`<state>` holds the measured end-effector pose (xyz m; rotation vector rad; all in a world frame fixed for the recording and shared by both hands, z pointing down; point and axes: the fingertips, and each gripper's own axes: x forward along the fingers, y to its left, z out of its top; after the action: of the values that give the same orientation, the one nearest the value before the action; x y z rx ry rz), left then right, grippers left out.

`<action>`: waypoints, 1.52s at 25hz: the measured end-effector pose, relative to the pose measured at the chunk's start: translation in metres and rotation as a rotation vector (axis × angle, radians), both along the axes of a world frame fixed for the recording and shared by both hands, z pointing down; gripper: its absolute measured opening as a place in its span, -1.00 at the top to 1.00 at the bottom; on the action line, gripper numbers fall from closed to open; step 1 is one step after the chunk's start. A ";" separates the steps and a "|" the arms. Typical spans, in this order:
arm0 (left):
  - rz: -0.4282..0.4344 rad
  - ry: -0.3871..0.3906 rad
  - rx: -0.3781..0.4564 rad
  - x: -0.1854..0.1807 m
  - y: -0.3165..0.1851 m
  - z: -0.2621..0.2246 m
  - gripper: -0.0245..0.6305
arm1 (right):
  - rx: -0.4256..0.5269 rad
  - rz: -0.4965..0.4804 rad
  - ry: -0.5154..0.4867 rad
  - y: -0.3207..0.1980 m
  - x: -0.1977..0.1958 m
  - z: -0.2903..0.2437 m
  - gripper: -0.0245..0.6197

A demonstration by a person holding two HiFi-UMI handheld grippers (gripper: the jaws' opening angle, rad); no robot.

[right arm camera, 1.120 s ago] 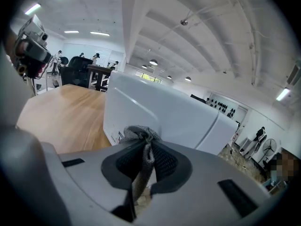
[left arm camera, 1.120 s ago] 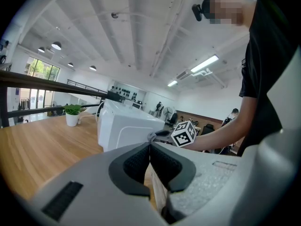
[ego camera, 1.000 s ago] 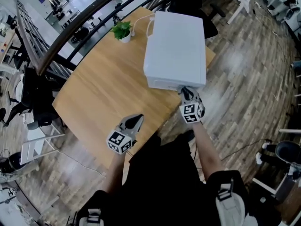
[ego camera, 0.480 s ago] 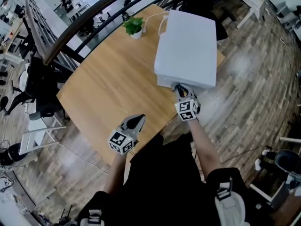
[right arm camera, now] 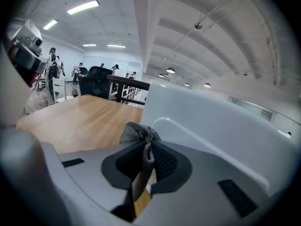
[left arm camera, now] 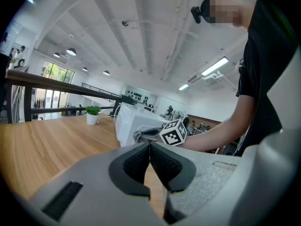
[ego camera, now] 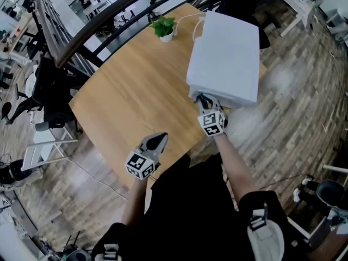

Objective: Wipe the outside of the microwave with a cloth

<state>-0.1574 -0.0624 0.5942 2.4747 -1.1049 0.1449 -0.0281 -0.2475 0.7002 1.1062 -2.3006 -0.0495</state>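
- Microwave (ego camera: 225, 53), white, is set at the two o'clock corner of the wooden table (ego camera: 130, 97).
- A grey cloth (right arm camera: 138, 134) is pinched in the right gripper (ego camera: 203, 102), bunched beyond the tips so fabric, not plastic, is brought against the microwave's six o'clock face; contact cannot be confirmed.
- The left gripper (ego camera: 156, 141) is held at seven o'clock of the microwave, well apart, jaws pressed together on nothing, probably kept clear of the wiping.
- A potted plant (ego camera: 164, 27) stands at its ten o'clock.
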 end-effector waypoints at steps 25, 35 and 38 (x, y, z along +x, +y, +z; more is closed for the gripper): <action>-0.105 -0.036 -0.045 -0.045 0.007 0.006 0.92 | -0.072 -0.027 -0.030 -0.008 -0.049 0.043 0.82; -0.109 -0.038 -0.036 -0.042 0.003 0.002 0.92 | -0.104 0.006 -0.011 -0.003 -0.030 0.060 0.82; -0.111 -0.032 -0.033 -0.039 0.002 0.000 0.92 | -0.097 -0.001 -0.008 -0.003 -0.026 0.058 0.81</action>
<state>-0.1960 -0.0602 0.5941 2.3831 -1.2393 0.1689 -0.0538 -0.2503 0.7579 1.0583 -2.2855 0.0660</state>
